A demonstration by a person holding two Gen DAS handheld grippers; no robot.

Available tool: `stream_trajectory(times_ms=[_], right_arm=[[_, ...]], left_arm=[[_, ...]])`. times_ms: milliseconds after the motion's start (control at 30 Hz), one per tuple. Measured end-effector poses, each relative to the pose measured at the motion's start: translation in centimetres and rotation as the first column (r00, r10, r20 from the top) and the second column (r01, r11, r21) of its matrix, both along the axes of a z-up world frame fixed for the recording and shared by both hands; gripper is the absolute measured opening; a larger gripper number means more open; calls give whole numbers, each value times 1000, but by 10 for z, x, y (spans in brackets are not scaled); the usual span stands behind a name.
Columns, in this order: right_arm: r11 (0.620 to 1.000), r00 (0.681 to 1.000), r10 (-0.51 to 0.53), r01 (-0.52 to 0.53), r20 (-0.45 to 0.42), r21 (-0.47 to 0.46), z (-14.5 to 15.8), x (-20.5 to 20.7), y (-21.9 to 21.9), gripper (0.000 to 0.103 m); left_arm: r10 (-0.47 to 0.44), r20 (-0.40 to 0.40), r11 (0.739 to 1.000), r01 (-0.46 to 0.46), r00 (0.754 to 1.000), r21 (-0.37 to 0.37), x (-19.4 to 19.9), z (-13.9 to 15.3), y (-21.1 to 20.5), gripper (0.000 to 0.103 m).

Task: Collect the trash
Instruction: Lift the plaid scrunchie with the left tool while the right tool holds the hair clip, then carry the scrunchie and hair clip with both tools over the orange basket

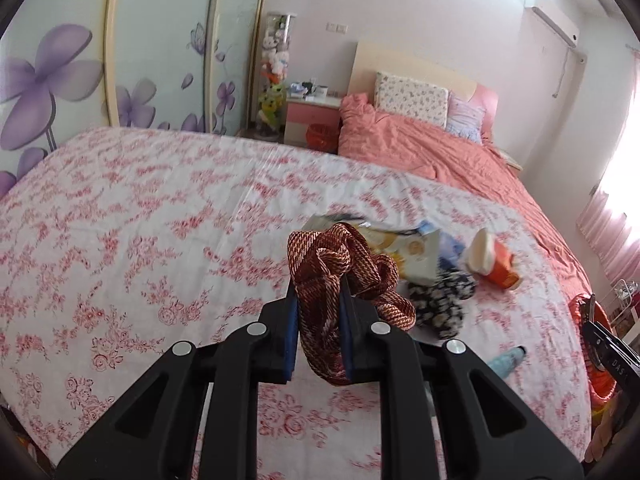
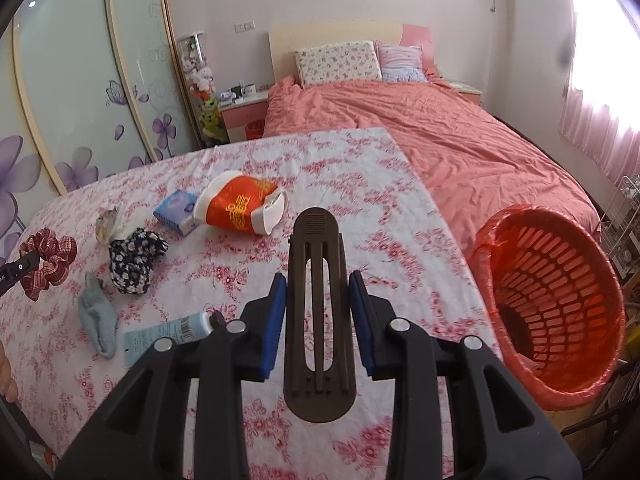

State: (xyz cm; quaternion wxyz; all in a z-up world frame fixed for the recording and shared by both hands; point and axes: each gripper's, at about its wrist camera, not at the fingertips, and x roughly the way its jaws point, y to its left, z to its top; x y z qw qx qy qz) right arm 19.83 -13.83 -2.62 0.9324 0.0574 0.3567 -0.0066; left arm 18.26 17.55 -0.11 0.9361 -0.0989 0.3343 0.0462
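Both grippers loaded above the floral tabletop.
Orange basket at 3 o'clock; right fingers clamp brown hair clip; left fingers pinch red checked scrunchie, scrap wrappers at 1 o'clock.

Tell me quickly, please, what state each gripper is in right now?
Left gripper: shut on the red-brown checked scrunchie, lifted off the table.
Right gripper: shut on the dark brown hair clip, near the red basket.
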Motion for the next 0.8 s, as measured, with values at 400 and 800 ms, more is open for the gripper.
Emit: stream_trajectory(times_ms=[400,800], right_arm=[[993,987,-109,114,119,-39,42,-47,-51,32],[966,948,-251,258,195,-11,64,-81,-129,32]], left_arm=[[-172,77,985,169,982,37,-18,43,-91,17],[-388,93,922,388,917,22,-14,47,-195,17]])
